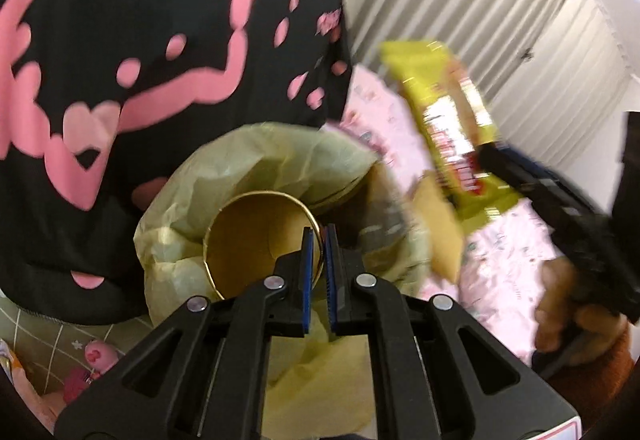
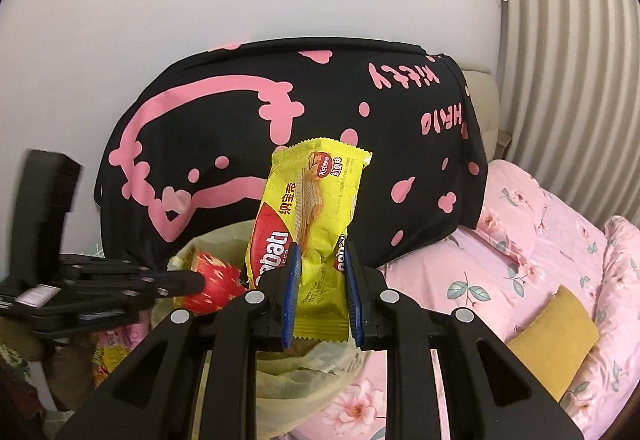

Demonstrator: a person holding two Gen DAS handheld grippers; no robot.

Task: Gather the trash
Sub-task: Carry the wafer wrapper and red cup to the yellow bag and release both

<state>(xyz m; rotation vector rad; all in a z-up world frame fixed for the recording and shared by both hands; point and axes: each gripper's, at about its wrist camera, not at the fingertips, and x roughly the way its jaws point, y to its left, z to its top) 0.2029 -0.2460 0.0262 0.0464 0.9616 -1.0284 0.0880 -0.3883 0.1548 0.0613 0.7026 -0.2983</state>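
One big black cloth w/ pink print [image 2: 240, 160] drapes over sth bulky against the white wall [image 2: 200, 0], filling the back of both views; pleated grey curtain [image 2: 568, 60] to its right. Next in size, pink floral bedding [image 2: 520, 260] spreads right of the cloth, w/ a small mustard cushion [image 2: 556, 336] lying on it. Pale yellow-green trash bag [image 1: 260, 168] sits open-mouthed just in front of the black cloth, at the bedding's edge, its rim crumpled outward. Left gripper [image 1: 319, 236] points down into the bag mouth; its blue pads are slightly parted, and the rim of a paper cup [image 1: 248, 236] (red outside, tan inside) runs thru the narrow gap btwn them, not visibly pinched. Cup lies on its side inside the bag, opening toward the left cam. Right gripper [image 2: 320, 252] is clenched on a yellow wafer wrapper [image 2: 316, 200], pads squeezing its lower part so the foil creases; wrapper stands upright above the jaws, top edge free, and hangs above the bag's right edge, not in the bag. From the left cam the wrapper is blurred. A hand [image 1: 560, 304] grips the right gripper's handle at far right.
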